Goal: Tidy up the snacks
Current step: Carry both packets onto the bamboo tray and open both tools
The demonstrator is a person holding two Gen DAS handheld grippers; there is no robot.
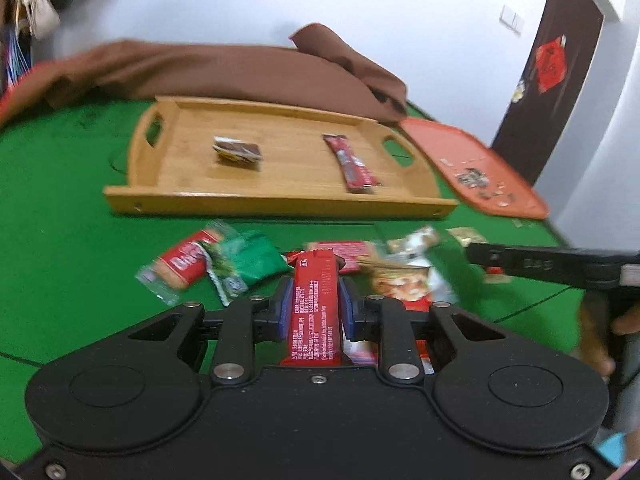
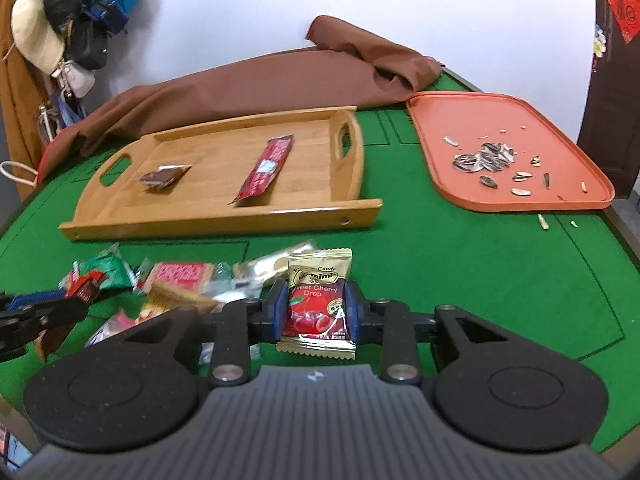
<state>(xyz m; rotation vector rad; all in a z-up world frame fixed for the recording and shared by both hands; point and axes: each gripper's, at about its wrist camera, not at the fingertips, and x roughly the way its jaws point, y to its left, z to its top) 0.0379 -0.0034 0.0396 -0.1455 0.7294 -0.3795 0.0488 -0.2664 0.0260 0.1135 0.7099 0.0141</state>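
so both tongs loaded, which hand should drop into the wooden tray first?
Left, probably. Its tongs grip the red bar directly facing the wooden tray. The right tongs, holding the cherry candy packet, see the tray off to their left.

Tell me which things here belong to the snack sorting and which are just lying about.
Job:
- long red bar wrapper in left gripper
- gold-and-red cherry candy sachet in right gripper
- loose snack pile
- bamboo handled tray

Lying about:
- orange plastic tray of sunflower seed shells
- brown cloth
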